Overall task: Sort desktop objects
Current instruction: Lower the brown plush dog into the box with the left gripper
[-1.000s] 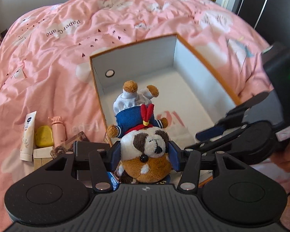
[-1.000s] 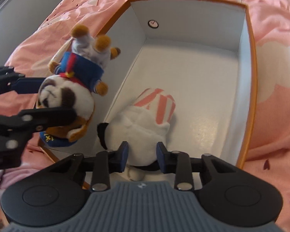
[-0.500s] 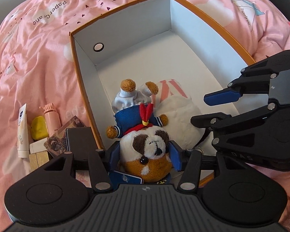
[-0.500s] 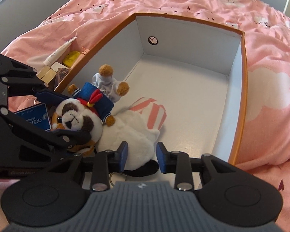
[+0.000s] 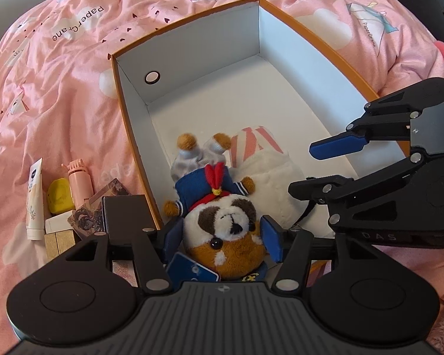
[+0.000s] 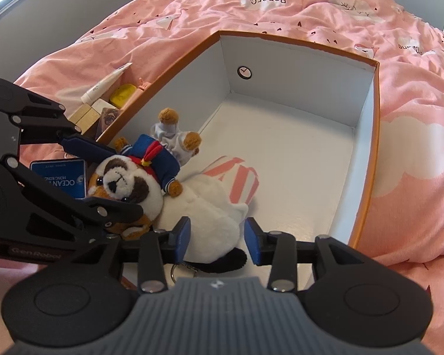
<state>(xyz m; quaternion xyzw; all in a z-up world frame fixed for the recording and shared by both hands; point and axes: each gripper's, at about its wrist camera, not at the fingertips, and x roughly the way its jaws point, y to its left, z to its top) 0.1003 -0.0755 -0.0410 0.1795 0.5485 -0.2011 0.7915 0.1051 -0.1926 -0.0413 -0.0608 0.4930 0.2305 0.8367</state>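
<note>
— Where have the toys ended up?

— Both lie in the near end of the box (image 5: 192, 44), the white one with the orange rim, which sits on the bed's pink quilt (image 5: 59, 88). The plush dog (image 5: 222, 222) in the blue sailor top is upside down, feet toward the far wall, head nearest us. The white plush (image 6: 210, 222) with the pink-striped end lies just to its right, touching it.

— And the claws?

— The left claw (image 5: 222, 235) straddles the dog's head. Its jaws have just been opening; the blue pads stand at either side of the head, and I see a sliver of gap at the right pad, so it looks let go. The right claw (image 6: 216, 236) hangs over the white plush. Its jaws have just been opening too; the left pad sits close by the fur and the right pad stands clear of it.

— Anything outside the box?

— On the quilt to the left, close against the box wall: a white tube (image 5: 34, 198), a yellow lump (image 5: 59, 195), a pink bottle (image 5: 80, 180), a few pale blocks (image 5: 59, 236) and a dark card (image 5: 94, 210). A blue booklet (image 6: 60, 179) lies at the near left corner, partly under the dog's head.
</note>
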